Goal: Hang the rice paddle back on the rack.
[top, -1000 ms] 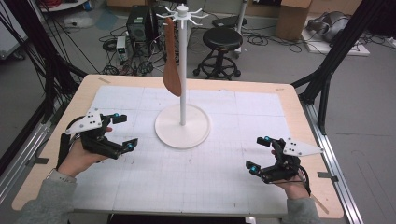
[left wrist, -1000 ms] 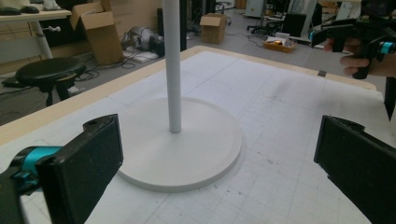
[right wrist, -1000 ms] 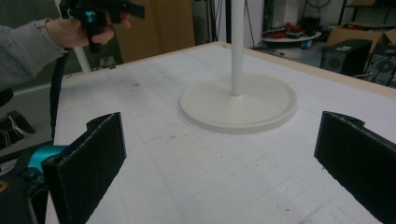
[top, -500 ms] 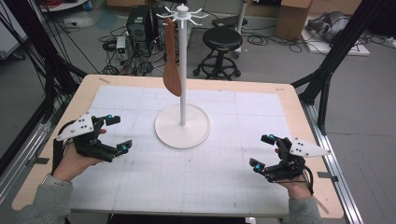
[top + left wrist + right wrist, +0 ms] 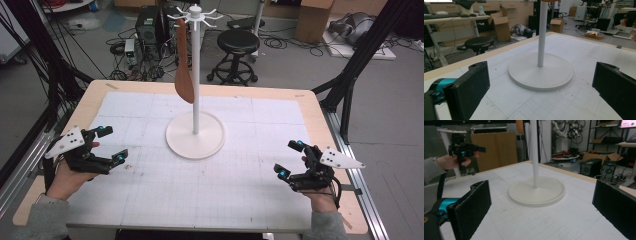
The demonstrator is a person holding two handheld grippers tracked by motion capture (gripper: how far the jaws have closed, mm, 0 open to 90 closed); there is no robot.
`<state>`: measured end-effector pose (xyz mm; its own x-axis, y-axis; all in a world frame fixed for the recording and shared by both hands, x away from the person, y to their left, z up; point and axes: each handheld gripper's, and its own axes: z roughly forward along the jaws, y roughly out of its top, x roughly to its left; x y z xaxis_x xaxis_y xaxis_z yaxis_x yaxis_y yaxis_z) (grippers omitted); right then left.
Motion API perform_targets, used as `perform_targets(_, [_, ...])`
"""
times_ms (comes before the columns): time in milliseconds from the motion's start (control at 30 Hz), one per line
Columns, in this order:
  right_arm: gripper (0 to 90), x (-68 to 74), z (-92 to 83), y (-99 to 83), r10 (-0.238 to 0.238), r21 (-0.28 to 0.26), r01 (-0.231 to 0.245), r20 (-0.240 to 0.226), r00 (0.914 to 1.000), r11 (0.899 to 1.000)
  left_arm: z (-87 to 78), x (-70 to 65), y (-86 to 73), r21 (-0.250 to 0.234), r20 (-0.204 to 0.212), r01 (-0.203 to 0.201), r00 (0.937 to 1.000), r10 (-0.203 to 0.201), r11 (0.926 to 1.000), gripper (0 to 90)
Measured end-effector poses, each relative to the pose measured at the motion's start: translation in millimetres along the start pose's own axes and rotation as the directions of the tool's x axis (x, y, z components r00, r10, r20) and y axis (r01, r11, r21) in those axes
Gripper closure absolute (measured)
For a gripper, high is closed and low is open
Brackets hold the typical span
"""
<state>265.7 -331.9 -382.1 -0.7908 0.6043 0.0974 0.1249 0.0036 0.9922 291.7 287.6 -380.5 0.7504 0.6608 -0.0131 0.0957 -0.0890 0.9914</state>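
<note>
We see the left gripper (image 5: 109, 145) held above the table's (image 5: 310, 107) left edge, jaws spread wide w/ nothing between them. The right gripper (image 5: 290, 159) sits near the right edge, jaws likewise wide apart & empty. Between them, toward the far side, stands the white stand (image 5: 195, 135): round base on the gridded mat (image 5: 240, 185), pole upright. A brown spatula (image 5: 183, 70) hangs from a hook at the stand's top, blade down, just beside the pole. Both grippers are well apart from the stand. In the right gripper view we see the left gripper raised in the person's hand (image 5: 450, 161).
</note>
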Motion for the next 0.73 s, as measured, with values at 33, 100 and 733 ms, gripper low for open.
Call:
perform_targets(33, [1.0,-1.1,-1.5,0.0,0.001,0.0,-0.001,0.009,1.0,1.0,-2.4,1.2,-1.8,-0.001,-0.007,0.002,1.0,-0.002,1.0,1.7])
perform_targets(100, [1.0,-3.6,-3.8,-0.7,0.004,-0.007,-0.004,0.024,0.9997,1.0,-7.4,4.1,-5.8,0.002,-0.026,0.01,0.9996,-0.01,0.9999,1.7])
perform_targets(733, [0.9,-12.2,-10.5,-3.2,0.012,-0.013,-0.01,0.124,0.9922,1.0,-30.8,21.3,-21.8,0.002,-0.155,0.054,0.9865,-0.053,0.9986,1.7])
